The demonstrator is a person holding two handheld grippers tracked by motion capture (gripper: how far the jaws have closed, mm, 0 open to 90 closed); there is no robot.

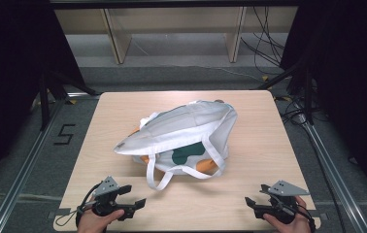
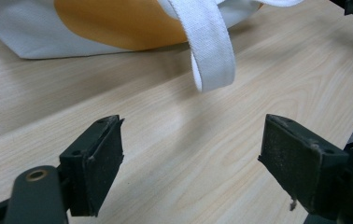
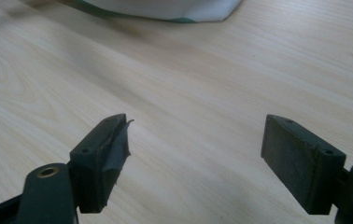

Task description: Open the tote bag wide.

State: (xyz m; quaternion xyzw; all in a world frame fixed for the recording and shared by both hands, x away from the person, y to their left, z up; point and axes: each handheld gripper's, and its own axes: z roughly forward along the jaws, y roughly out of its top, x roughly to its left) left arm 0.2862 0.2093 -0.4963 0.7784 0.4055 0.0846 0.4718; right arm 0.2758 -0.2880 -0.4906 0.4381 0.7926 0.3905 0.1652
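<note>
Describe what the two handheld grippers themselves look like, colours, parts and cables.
Both are black, two-jaw tools. The left claw and the right claw each carry a grey three-cornered plate on top and trail a thin black cable. Close up, the left gripper's pads are flat, dark, scuffed blocks fixed with small screws, with a brass-coloured pivot at the base. The right gripper's left pad has a peeling edge.

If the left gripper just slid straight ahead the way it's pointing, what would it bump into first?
Probably the white strap loop of the tote bag, which hangs just ahead of the open left gripper. Bare table lies between; depth is hard to judge.
</note>
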